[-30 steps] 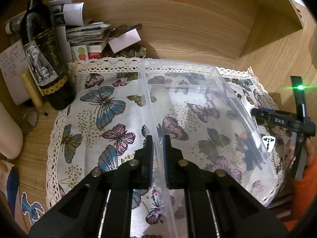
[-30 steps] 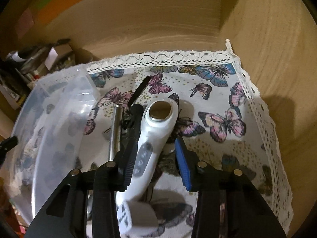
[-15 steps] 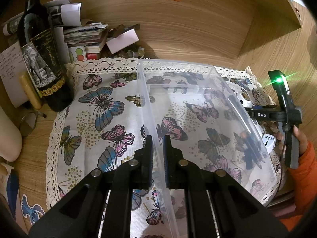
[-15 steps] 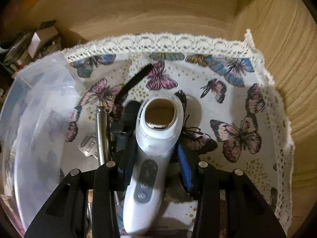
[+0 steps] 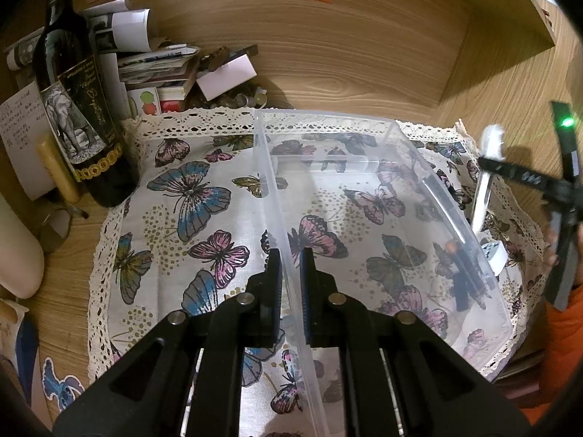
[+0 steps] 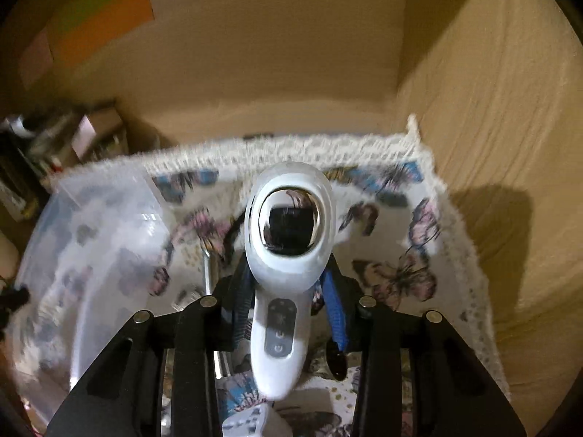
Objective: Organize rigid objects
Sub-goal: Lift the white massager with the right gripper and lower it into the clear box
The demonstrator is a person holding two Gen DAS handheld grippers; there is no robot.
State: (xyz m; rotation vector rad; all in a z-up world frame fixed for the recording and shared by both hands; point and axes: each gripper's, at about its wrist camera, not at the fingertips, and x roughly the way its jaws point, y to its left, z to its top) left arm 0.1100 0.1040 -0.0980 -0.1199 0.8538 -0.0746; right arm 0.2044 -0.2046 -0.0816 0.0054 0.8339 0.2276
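Right tongs (image 6: 288,302) grasping white massager (image 6: 288,255), head pointing away (lengthwise); left tongs (image 5: 290,273) clenched on bin wall (image 5: 277,196).

Bottle label (image 5: 78,123), script and print illegible

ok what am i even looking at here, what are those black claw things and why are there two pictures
The black claws are two handheld grippers, one in each of a person's hands; there is no robot. Each picture comes from a fisheye camera mounted on one gripper, looking along its fingers.

In the left view, the left gripper is pinched shut on the wall of a clear plastic bin, which sits on a butterfly cloth on a wooden desk. A dark wine bottle stands at the cloth's edge.

In the right view, the right gripper clamps a white handheld device with buttons and a round shiny head, lifted above the cloth beside the bin.
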